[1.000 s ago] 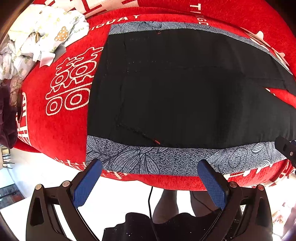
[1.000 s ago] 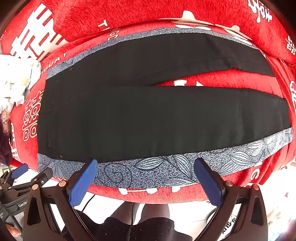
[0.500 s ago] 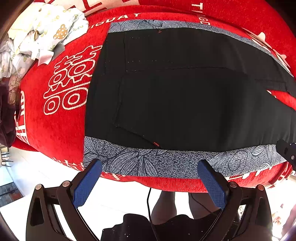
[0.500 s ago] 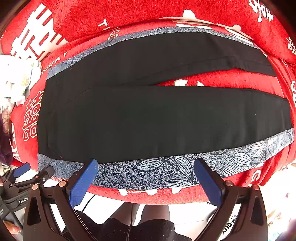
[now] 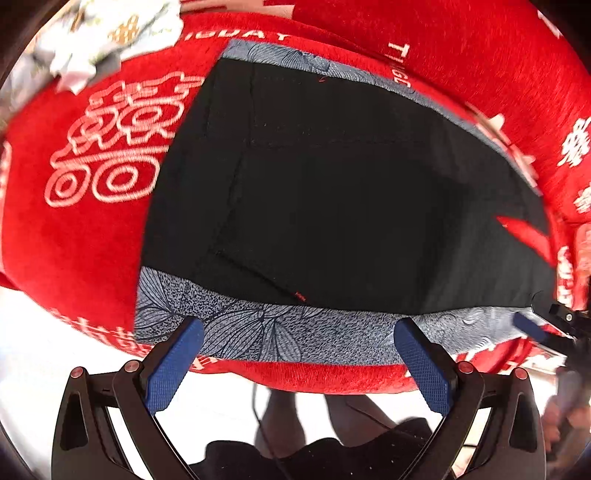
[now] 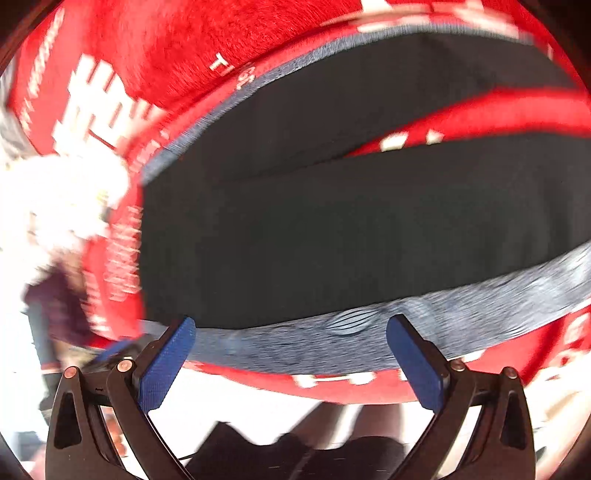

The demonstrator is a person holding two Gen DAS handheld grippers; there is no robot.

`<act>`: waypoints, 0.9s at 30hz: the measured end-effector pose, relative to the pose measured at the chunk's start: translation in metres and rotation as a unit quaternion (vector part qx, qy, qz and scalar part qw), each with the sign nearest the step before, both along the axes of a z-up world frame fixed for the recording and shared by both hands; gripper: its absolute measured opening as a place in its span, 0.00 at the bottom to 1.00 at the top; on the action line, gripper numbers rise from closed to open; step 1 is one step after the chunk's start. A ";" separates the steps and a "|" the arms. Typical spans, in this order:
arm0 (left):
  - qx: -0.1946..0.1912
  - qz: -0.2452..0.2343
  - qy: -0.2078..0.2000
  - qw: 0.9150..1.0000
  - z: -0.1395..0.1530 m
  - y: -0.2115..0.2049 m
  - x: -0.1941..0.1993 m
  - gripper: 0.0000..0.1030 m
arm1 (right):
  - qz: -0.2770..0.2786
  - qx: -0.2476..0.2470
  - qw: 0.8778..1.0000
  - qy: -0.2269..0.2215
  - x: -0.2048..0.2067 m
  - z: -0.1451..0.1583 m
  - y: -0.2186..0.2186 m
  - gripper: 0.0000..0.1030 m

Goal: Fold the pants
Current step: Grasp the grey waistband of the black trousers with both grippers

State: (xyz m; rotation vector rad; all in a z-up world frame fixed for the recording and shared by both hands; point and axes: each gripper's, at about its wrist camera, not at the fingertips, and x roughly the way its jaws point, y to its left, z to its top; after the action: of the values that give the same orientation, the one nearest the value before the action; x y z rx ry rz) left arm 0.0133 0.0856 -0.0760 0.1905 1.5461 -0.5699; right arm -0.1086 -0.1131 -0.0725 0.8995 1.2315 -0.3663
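Black pants [image 5: 332, 199] with grey leaf-patterned side stripes [image 5: 280, 332] lie flat on a red printed cloth [image 5: 85, 229], waistband to the left. The right wrist view shows them blurred [image 6: 351, 240], both legs spread with a red gap between. My left gripper [image 5: 299, 354] is open and empty, its blue fingertips [image 5: 173, 365] just above the near side stripe by the waist. My right gripper [image 6: 291, 354] is open and empty over the near stripe [image 6: 369, 343]; it also shows at the right edge of the left wrist view [image 5: 554, 325].
A heap of white patterned clothes [image 5: 107, 33] lies at the back left on the red cloth. A dark purple garment [image 6: 59, 306] sits at the left edge. The person's legs [image 5: 295, 417] and the pale floor are below the near edge.
Both grippers have moved closer to the near side stripe. The right gripper has swung to the left towards the waist end, blurring its view. Both stay open.
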 end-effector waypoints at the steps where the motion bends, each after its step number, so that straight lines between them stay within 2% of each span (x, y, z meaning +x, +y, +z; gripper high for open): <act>1: -0.011 0.001 0.010 1.000 -0.005 0.008 0.001 1.00 | -0.007 0.022 1.000 -0.018 -0.008 -0.005 -0.003 0.99; 3: -0.027 0.006 0.028 0.999 -0.014 0.021 0.003 1.00 | -0.014 0.056 0.998 -0.031 -0.023 -0.018 -0.007 0.86; 4: -0.036 0.009 0.041 0.998 -0.022 0.029 0.003 1.00 | -0.017 0.076 0.996 -0.034 -0.029 -0.025 -0.008 0.67; 5: -0.043 0.015 0.056 0.997 -0.031 0.037 0.002 1.00 | -0.023 0.100 0.994 -0.036 -0.036 -0.035 -0.008 0.59; 7: -0.059 0.028 0.086 0.994 -0.046 0.049 -0.002 1.00 | -0.039 0.159 0.985 -0.045 -0.053 -0.057 -0.007 0.59; 9: -0.077 0.042 0.110 0.990 -0.057 0.055 -0.007 1.00 | -0.046 0.190 0.979 -0.049 -0.067 -0.073 -0.003 0.59; 13: -0.109 0.073 0.141 0.981 -0.082 0.048 -0.011 1.00 | -0.075 0.223 0.970 -0.058 -0.088 -0.102 0.000 0.59; 16: -0.128 0.085 0.143 0.978 -0.085 0.036 -0.008 1.00 | -0.107 0.249 0.958 -0.089 -0.096 -0.115 -0.003 0.60; 19: -0.135 0.080 0.134 0.978 -0.082 0.026 -0.002 0.90 | -0.127 0.258 0.950 -0.124 -0.100 -0.115 -0.004 0.60; 20: -0.133 0.076 0.132 0.979 -0.080 0.023 0.000 0.80 | -0.136 0.255 0.948 -0.136 -0.100 -0.113 -0.006 0.60; 21: -0.131 0.074 0.133 0.980 -0.080 0.022 0.003 0.64 | -0.149 0.254 0.944 -0.150 -0.101 -0.111 -0.008 0.59; 22: -0.127 0.073 0.136 0.980 -0.081 0.021 0.006 0.57 | -0.164 0.255 0.939 -0.162 -0.100 -0.111 -0.010 0.59; 23: -0.130 0.075 0.141 0.979 -0.082 0.021 0.011 0.44 | -0.176 0.257 0.935 -0.170 -0.098 -0.112 -0.012 0.57; 24: -0.134 0.077 0.143 0.978 -0.080 0.021 0.014 0.34 | -0.185 0.259 0.932 -0.171 -0.095 -0.113 -0.014 0.51; 25: -0.133 0.077 0.140 0.978 -0.077 0.023 0.017 0.30 | -0.193 0.262 0.930 -0.170 -0.093 -0.114 -0.015 0.30; 26: -0.134 0.075 0.135 0.979 -0.072 0.026 0.020 0.24 | -0.195 0.264 0.930 -0.166 -0.090 -0.113 -0.015 0.18; 27: -0.141 0.070 0.125 0.980 -0.061 0.026 0.024 0.24 | -0.193 0.260 0.932 -0.161 -0.088 -0.109 -0.018 0.17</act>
State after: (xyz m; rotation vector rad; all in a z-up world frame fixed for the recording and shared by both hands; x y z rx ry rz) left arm 0.0377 0.1113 -0.1373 -0.2138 1.6839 -0.7138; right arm -0.1967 -0.1314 -0.1814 1.6040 0.8470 -0.1870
